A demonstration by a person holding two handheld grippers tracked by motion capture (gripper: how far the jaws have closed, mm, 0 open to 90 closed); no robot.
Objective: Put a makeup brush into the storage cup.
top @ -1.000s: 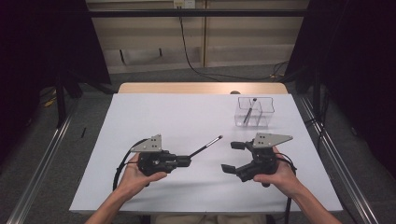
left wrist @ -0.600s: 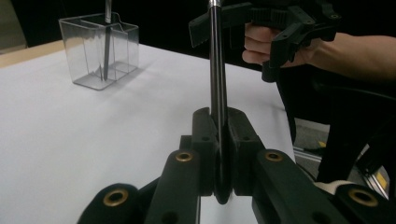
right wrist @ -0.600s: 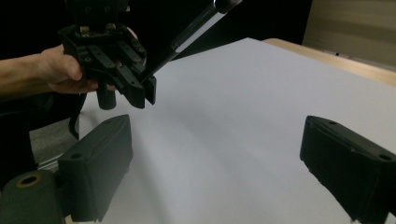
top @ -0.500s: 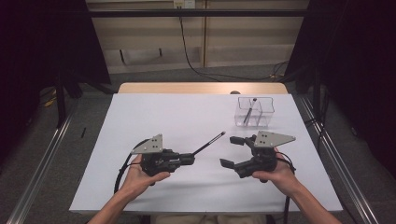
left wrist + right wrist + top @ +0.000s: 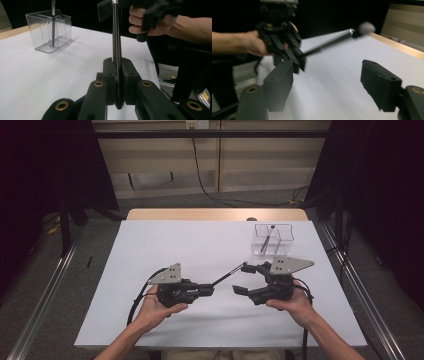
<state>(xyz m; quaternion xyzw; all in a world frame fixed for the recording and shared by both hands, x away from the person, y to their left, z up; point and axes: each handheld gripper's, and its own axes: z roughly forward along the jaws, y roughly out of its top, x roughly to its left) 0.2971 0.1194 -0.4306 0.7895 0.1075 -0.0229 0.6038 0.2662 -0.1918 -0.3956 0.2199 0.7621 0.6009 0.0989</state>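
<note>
High view: both hands work above a white tabletop [image 5: 165, 245]. The left claw [image 5: 209, 289] is clamped on the lower end of a thin black rod [image 5: 229, 273], which slants up and away toward the right claw [image 5: 244, 279] and ends at or just beside that claw's upper jaw. The right claw's jaws stand apart, one above the other as seen from here, and they have just been closing; neither pad presses on the rod. Each claw carries a grey three-cornered plate on top, and a black cable trails from each back toward the person.

Toward the far right of the tabletop, well apart from both hands, stands a clear plastic container [image 5: 273, 239] with a divider, and a second thin rod [image 5: 268, 240] leans inside it.

Left claw view: the two black jaws meet tightly around the rod [image 5: 116, 45], which rises straight up the middle of the picture to a shiny tip near the other claw held in the person's right hand [image 5: 140, 21]. The clear container [image 5: 50, 31] sits on the tabletop at the upper left, its own rod upright in one compartment.

Right claw view: the jaws are wide apart with bare tabletop between them; the rod [image 5: 329, 42] crosses behind them, blurred, with a rounded tip at its far end.
</note>
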